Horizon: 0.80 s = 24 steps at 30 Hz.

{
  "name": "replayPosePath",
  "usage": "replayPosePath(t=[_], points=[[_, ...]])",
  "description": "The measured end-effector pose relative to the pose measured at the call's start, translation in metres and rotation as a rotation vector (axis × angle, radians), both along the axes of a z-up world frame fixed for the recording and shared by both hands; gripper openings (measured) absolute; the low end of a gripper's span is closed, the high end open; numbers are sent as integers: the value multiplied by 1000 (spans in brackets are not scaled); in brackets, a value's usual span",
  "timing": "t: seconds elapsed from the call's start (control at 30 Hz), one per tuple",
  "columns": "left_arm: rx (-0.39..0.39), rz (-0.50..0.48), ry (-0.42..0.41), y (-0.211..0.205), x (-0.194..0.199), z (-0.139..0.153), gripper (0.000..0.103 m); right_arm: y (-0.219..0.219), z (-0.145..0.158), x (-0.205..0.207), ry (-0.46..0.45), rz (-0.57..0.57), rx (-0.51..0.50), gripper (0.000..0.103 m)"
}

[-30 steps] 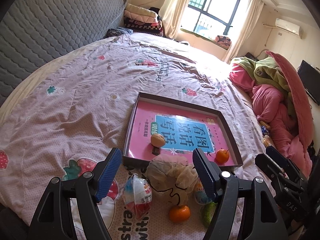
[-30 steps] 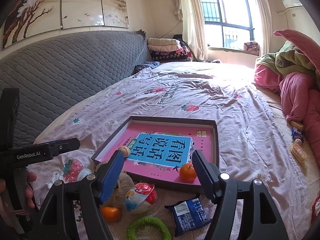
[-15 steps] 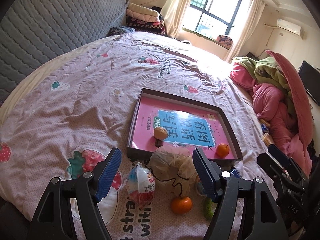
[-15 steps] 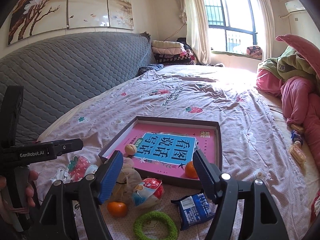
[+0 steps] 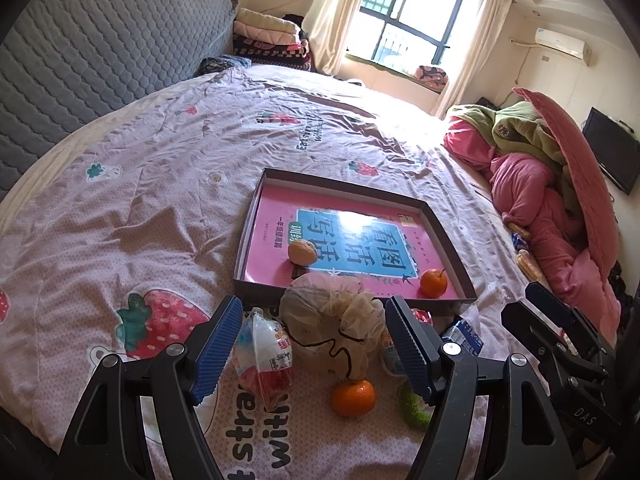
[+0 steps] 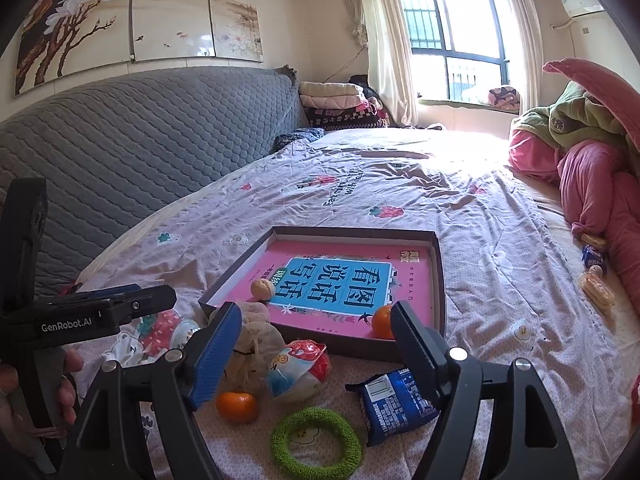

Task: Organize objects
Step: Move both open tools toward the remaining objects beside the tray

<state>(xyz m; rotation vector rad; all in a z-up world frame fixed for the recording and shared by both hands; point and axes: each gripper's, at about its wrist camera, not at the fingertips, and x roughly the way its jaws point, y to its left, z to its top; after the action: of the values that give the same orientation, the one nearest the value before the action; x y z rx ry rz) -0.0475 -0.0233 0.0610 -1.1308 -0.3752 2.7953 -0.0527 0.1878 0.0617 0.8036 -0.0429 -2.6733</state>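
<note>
Left wrist view
Left tool: fingers apart, nothing gripped, hovering over a beige mesh pouch.
Loose orange tangerine: on the pink strawberry-print bed cover, just before the pouch.
Shallow dark cardboard tray: holds a pink book, walnut, second tangerine.

Right wrist view
Right tool: fingers apart, just been widening, gripping nothing.
Green fuzzy ring, blue snack packet: on the bed, before the tray.

Both cameras sit low, close behind the shallow dark cardboard tray with the pink book, looking down across the bed toward the window. The left one looks more steeply. Both share the tray.
</note>
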Motion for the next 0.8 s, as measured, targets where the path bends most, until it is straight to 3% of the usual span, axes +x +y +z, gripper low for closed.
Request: replayPosePath(t=[0.8], points=[[-11, -46, -43, -14, 12, -47, 75, 0, -36, 27, -35, -30, 40, 77]])
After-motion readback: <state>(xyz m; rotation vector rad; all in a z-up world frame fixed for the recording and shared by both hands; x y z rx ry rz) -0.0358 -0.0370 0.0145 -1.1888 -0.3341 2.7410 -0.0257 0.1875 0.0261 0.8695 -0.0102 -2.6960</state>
